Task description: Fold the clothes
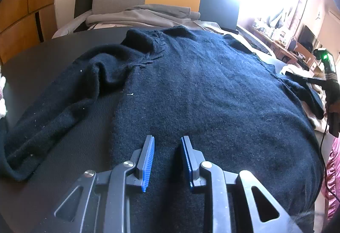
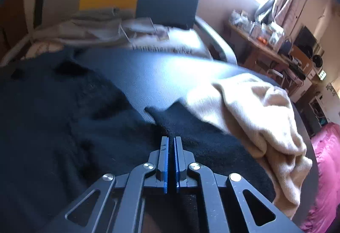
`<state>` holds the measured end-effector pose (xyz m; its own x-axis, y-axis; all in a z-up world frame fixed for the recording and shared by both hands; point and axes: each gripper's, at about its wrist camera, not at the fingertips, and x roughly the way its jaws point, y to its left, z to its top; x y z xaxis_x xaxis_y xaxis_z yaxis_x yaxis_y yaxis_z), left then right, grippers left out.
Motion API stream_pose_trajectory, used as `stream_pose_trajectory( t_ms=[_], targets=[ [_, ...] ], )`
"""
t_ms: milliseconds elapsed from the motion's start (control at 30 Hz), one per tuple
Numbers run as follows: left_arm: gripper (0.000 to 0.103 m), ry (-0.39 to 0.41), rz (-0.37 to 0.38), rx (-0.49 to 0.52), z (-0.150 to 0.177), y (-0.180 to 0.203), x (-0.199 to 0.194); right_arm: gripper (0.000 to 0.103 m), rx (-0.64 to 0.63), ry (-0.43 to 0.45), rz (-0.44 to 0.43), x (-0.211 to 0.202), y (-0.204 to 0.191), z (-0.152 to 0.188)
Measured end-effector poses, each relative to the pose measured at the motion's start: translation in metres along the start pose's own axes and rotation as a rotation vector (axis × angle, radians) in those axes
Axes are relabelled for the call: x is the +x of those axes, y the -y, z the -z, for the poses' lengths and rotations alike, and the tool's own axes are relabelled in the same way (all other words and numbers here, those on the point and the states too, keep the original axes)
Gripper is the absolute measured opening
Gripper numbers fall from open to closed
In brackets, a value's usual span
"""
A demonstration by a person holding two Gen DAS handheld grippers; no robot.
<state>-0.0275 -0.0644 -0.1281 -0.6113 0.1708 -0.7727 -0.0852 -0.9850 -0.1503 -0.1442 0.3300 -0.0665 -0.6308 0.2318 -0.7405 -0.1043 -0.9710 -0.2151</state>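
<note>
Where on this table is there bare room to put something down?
Bare table shows left of the dark sweater, around its left sleeve. In the right wrist view, another bare strip runs behind the sweater and the beige garment. The right edge is crowded.

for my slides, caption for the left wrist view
Open left tongs hover over a dark navy knit sweater spread flat on a black table.

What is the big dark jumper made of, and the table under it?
The dark jumper looks like fuzzy knitted wool: soft nap, tiny lint specks, cable stitches near the shoulder. The black table looks like smooth hard board or faux leather with a fine grain; I cannot tell which.
</note>
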Motion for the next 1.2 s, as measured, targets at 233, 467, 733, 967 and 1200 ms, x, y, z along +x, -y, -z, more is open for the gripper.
stream_pose_trajectory(
  t_ms=[233,467,733,967,1200],
  targets=[
    [0.025,-0.010,-0.001,-0.010,-0.001,0.000,0.000,0.005,-0.071,0.064,-0.181,-0.022,-0.065,-0.015],
    [0.026,-0.077,0.091,-0.078,-0.020,-0.003,-0.002,0.014,-0.153,0.036,-0.391,-0.031,-0.137,0.007],
    [0.026,-0.109,0.436,-0.166,-0.085,0.033,0.009,0.053,-0.112,0.069,-0.419,-0.076,-0.136,0.080],
    [0.028,-0.245,0.522,-0.140,-0.124,0.107,0.075,0.075,-0.022,0.001,-0.341,-0.055,-0.111,0.125],
    [0.030,-0.362,0.506,-0.329,-0.133,0.118,0.129,0.098,-0.058,0.009,-0.378,-0.049,-0.123,0.122]
  ],
)
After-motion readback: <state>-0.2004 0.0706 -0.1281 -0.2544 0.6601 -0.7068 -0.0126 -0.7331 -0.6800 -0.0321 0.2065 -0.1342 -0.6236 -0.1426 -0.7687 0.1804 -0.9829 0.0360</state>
